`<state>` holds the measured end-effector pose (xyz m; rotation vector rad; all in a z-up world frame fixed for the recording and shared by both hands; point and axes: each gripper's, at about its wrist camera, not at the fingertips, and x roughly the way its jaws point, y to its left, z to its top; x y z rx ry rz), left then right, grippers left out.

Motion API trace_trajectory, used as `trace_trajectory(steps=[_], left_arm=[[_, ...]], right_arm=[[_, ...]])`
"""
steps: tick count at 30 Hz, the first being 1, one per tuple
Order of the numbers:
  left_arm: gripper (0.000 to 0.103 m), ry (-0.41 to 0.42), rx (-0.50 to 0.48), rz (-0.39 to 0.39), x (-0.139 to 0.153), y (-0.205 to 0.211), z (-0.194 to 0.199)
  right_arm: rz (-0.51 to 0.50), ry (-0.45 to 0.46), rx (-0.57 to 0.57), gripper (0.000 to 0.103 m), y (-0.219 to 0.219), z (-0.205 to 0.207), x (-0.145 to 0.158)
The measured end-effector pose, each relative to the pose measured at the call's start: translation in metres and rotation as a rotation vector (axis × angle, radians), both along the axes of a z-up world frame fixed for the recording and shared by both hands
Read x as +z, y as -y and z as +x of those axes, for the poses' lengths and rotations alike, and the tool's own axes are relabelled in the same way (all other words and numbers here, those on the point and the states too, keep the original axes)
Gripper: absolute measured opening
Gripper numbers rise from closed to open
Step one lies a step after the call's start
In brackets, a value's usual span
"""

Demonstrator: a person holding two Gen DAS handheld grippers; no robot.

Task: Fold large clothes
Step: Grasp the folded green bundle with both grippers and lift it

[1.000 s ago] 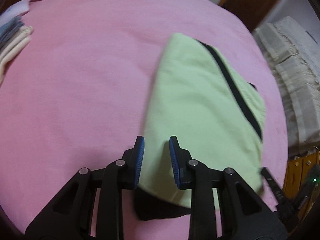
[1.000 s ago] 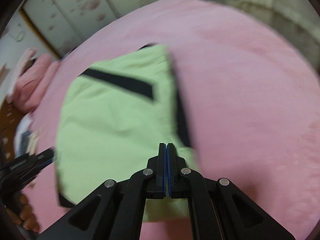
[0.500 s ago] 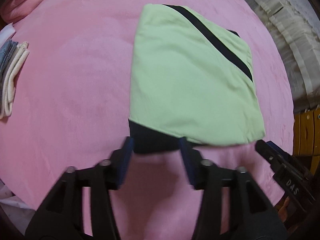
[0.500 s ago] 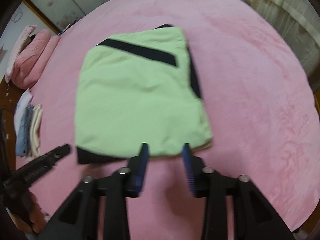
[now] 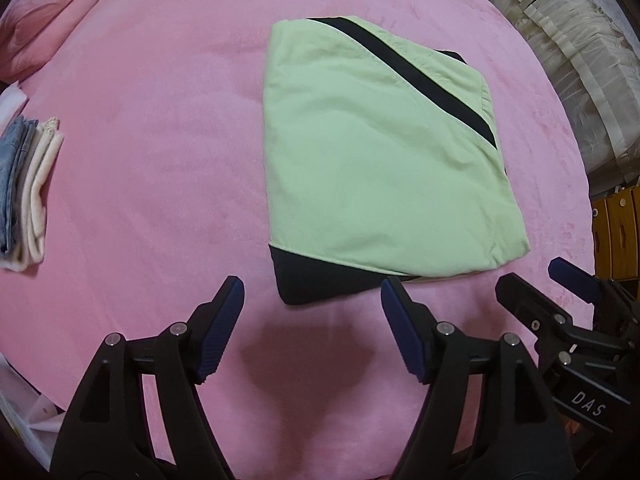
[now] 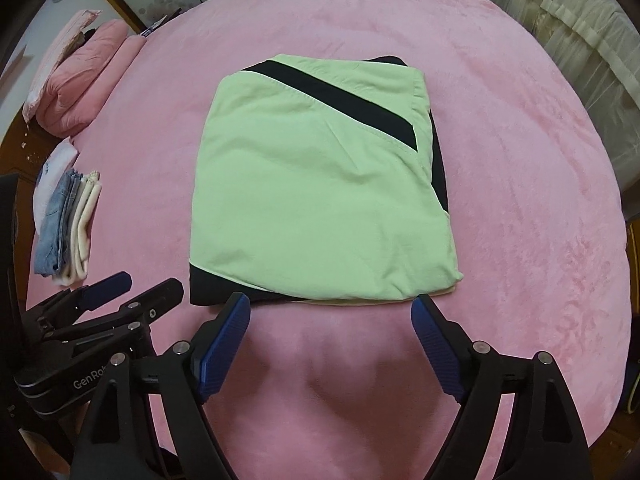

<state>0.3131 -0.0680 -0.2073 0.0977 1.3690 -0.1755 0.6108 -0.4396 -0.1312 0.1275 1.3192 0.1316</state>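
A light green garment (image 5: 372,160) (image 6: 320,184) with a black diagonal stripe lies folded in a rough square on the pink bed cover (image 5: 140,140) (image 6: 520,160). A black layer shows at its near left corner. My left gripper (image 5: 312,286) hovers over the near edge, jaws opening, with nothing held between them. My right gripper (image 6: 330,302) hangs just short of the same edge, jaws opening wide and empty. Each gripper shows in the other's view: the right gripper (image 5: 560,284) at the lower right, the left gripper (image 6: 120,292) at the lower left.
A small stack of folded clothes (image 5: 28,192) (image 6: 68,224), denim and cream, lies at the bed's left edge. Pink pillows (image 5: 48,20) (image 6: 80,80) sit at the far left. Cream fabric (image 5: 560,60) hangs on the right, with wooden drawers (image 5: 616,232) below it.
Both grippers were shut or nearly shut at the garment's near edge; they let go, opened and rose back from it. The garment now lies flat and folded.
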Motion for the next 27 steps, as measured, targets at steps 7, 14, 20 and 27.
trace_trajectory(steps=[7,14,20,27], left_arm=[[0.069,-0.031,0.005,-0.041,-0.018,0.003,0.014],[0.069,-0.032,0.025,-0.154,-0.042,-0.008,0.048],[0.069,-0.091,0.117,-0.333,-0.077,-0.032,0.092],[0.075,-0.043,0.189,-0.402,-0.098,-0.05,0.124]], right_arm=[[0.011,-0.024,-0.006,0.085,0.0,0.021,-0.02],[0.045,-0.021,-0.073,0.085,0.044,0.051,-0.046],[0.216,0.022,-0.111,0.085,0.102,0.101,-0.079],[0.511,-0.051,-0.111,0.085,0.135,0.147,-0.126]])
